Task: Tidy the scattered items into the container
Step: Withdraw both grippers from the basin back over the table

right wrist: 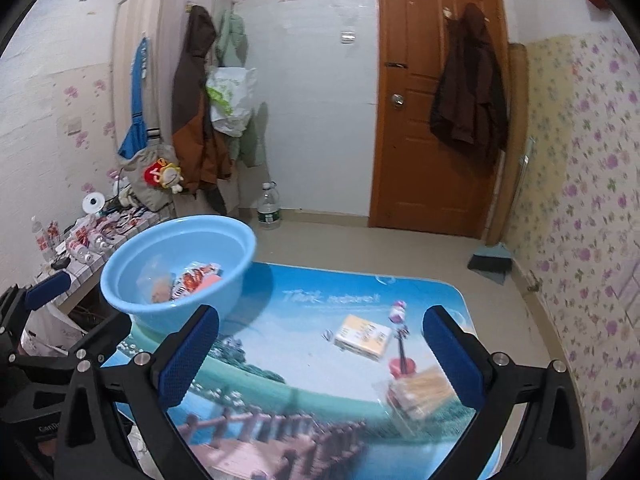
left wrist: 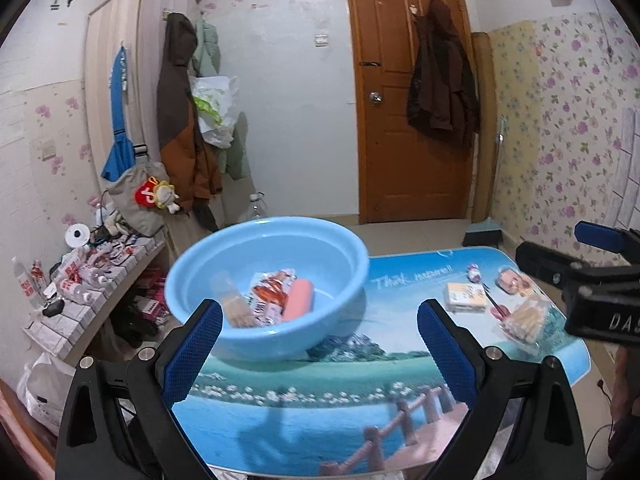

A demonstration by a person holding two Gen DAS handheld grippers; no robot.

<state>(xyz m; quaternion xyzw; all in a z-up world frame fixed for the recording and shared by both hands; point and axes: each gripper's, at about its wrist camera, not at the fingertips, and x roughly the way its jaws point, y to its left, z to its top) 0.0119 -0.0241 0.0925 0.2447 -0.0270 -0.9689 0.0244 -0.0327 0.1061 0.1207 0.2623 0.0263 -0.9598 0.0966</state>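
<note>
Your left gripper (left wrist: 320,336) and right gripper (right wrist: 320,344) both hung above the table (left wrist: 304,412) with jaws apart, empty. Beyond, a clear packet (right wrist: 420,394) and yellow pad (right wrist: 362,338) lay scattered right. Farther left sat the blue basin (left wrist: 264,280), some snacks inside.

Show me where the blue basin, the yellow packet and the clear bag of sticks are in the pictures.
blue basin (left wrist: 208,268): left wrist view, on its bare inner wall.
yellow packet (right wrist: 362,337): right wrist view, middle of its top face.
clear bag of sticks (right wrist: 424,394): right wrist view, middle of the bag, near the right gripper's right finger.
</note>
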